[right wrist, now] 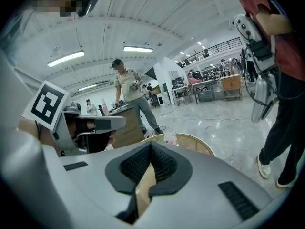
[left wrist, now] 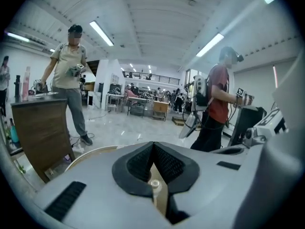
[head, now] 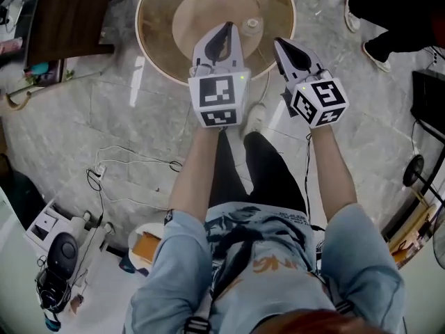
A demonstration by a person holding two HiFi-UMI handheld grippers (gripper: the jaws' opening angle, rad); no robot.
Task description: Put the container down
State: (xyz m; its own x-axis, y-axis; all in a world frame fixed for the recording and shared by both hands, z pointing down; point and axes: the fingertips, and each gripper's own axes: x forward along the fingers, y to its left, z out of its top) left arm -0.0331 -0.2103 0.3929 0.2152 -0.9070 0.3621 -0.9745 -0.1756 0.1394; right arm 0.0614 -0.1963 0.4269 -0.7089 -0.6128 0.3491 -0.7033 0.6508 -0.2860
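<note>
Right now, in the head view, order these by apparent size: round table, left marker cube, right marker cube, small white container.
1. round table
2. left marker cube and right marker cube: about alike, and nearest the camera, so unranked
3. small white container on the table

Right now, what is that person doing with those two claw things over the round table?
A person holds the left gripper and the right gripper above a round glass table. Both have their jaws together and carry nothing. A small pale container stands on the table near the left gripper's tip, held by neither, so it looks already put down.
</note>
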